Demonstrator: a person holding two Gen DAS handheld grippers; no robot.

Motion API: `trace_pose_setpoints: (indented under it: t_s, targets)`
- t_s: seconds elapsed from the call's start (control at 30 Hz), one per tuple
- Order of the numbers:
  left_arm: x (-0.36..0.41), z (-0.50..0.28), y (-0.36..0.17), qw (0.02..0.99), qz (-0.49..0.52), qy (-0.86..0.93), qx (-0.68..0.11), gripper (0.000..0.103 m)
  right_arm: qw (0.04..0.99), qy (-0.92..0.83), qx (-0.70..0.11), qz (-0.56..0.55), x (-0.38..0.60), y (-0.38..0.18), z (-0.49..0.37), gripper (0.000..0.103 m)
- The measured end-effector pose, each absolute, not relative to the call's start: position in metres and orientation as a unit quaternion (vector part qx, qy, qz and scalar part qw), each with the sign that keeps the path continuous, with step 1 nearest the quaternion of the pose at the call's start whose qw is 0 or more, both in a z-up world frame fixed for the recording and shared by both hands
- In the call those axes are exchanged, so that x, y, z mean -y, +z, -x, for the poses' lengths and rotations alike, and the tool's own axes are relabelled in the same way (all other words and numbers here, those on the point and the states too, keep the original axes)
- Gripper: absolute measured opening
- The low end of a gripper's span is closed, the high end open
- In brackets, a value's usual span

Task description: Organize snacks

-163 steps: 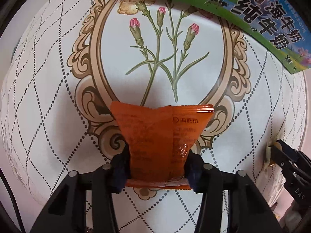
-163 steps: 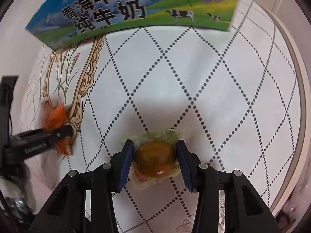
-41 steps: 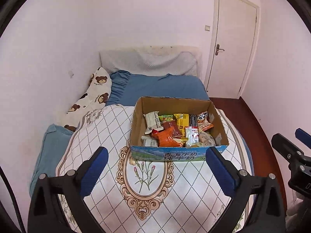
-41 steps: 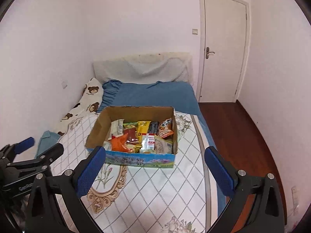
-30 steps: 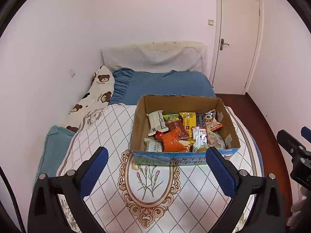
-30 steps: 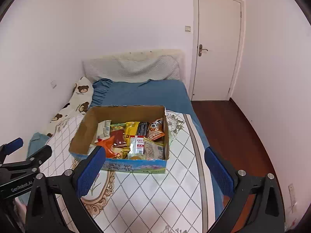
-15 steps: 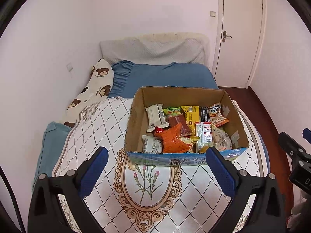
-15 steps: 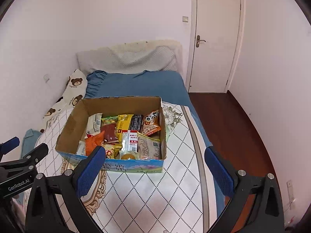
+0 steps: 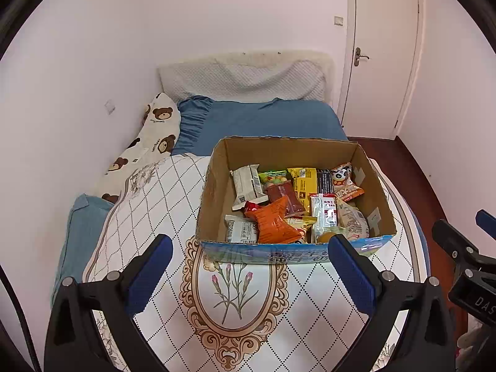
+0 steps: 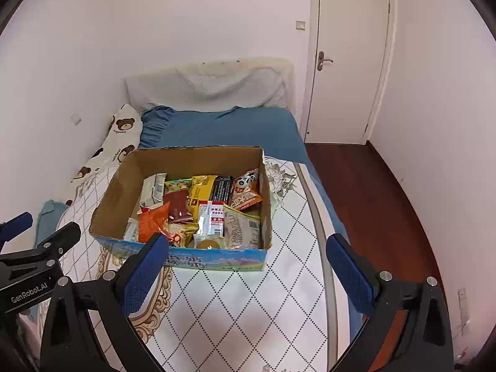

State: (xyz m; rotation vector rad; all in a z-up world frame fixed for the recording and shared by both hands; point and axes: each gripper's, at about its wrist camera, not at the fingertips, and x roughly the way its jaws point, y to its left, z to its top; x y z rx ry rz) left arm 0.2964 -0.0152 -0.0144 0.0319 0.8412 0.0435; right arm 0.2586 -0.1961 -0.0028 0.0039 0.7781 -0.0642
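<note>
- The snacks [image 9: 288, 204] lie piled inside the cardboard box [image 9: 217, 179] on the quilt [image 9: 148, 204], gathered in 1 place so nothing shows loose on the bed.
- The left gripper [image 9: 248, 266] and right gripper [image 10: 248, 263] hang released and empty, well back from the box, likely because sorting looks finished.

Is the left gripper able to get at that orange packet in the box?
Probably yes: the left gripper is open, the box has no lid, and the orange packet lies on top near the front wall.
</note>
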Motion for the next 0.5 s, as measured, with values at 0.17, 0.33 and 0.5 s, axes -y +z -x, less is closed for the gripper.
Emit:
trace_pose_setpoints:
  t_s: [0.17, 0.33, 0.5]
  targets:
    - [0.0154, -0.295, -0.013, 0.914, -0.018, 0.021, -0.405, 0.103, 0.924, -0.027, -0.381, -0.006, 0.1952, -0.0038, -0.2581, 0.103]
    - [0.0163, -0.2942, -0.0101, 0.914, -0.019, 0.02, -0.404, 0.103, 0.925, -0.025, -0.379, -0.009, 0.1931, -0.0027, -0.2574, 0.103]
    - [0.016, -0.2938, -0.01, 0.913, -0.019, 0.019, -0.407, 0.103, 0.925, -0.024, -0.38, -0.013, 0.1933, -0.004, -0.2583, 0.103]
